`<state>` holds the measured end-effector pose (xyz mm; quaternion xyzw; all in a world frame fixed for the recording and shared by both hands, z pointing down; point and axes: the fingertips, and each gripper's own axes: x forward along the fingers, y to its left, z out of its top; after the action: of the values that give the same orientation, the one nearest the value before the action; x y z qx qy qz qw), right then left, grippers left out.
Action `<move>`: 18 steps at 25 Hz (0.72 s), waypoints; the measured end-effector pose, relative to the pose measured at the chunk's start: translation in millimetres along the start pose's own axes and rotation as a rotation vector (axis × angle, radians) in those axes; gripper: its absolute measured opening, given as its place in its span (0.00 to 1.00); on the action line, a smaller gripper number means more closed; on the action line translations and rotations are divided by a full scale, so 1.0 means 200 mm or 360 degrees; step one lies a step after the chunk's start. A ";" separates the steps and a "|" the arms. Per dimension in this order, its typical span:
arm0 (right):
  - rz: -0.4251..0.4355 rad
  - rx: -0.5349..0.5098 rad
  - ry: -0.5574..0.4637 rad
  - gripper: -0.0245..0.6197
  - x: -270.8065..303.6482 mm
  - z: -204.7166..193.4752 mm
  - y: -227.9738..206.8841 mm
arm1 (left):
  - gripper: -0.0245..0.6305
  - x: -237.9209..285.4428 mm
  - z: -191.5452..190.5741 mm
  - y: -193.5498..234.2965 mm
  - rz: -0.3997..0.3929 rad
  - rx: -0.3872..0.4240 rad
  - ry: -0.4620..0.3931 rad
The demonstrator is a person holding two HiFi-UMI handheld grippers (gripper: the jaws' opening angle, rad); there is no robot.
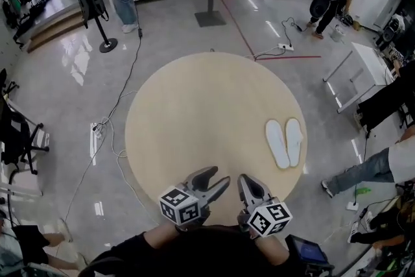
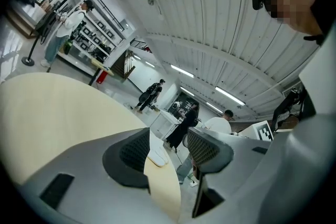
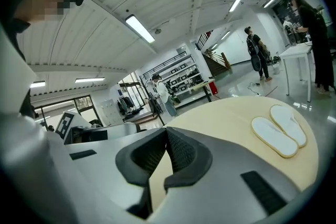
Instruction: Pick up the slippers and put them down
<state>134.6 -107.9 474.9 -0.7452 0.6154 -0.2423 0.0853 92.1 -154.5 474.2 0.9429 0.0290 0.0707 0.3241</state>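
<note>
A round pale table [image 1: 194,107] fills the middle. Two white slippers [image 1: 284,142] lie side by side close to its right edge, with open tabletop between them and both tools. At the near rim, the left gripper [image 1: 217,179] has its jaws apart, holding nothing. The right gripper [image 1: 244,182] is closed and empty. In the left gripper view, one jaw partly hides the slippers.
</note>
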 end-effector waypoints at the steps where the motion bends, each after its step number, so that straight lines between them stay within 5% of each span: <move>1: 0.0021 -0.0011 0.0005 0.06 0.00 0.00 0.03 | 0.41 -0.02 0.01 -0.01 0.0000 0.0013 -0.0008; 9: 0.0208 -0.0151 -0.0083 0.06 -0.08 0.17 0.22 | 0.41 -0.15 0.16 -0.18 0.0111 0.0152 -0.0152; 18: 0.0352 -0.0207 -0.0137 0.06 -0.38 0.26 0.17 | 0.41 -0.10 0.09 -0.50 0.0203 0.0233 -0.0213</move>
<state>119.6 -50.8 395.6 -0.6865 0.7040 -0.1588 0.0892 74.5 -88.6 397.5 0.9666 -0.0478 0.0257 0.2503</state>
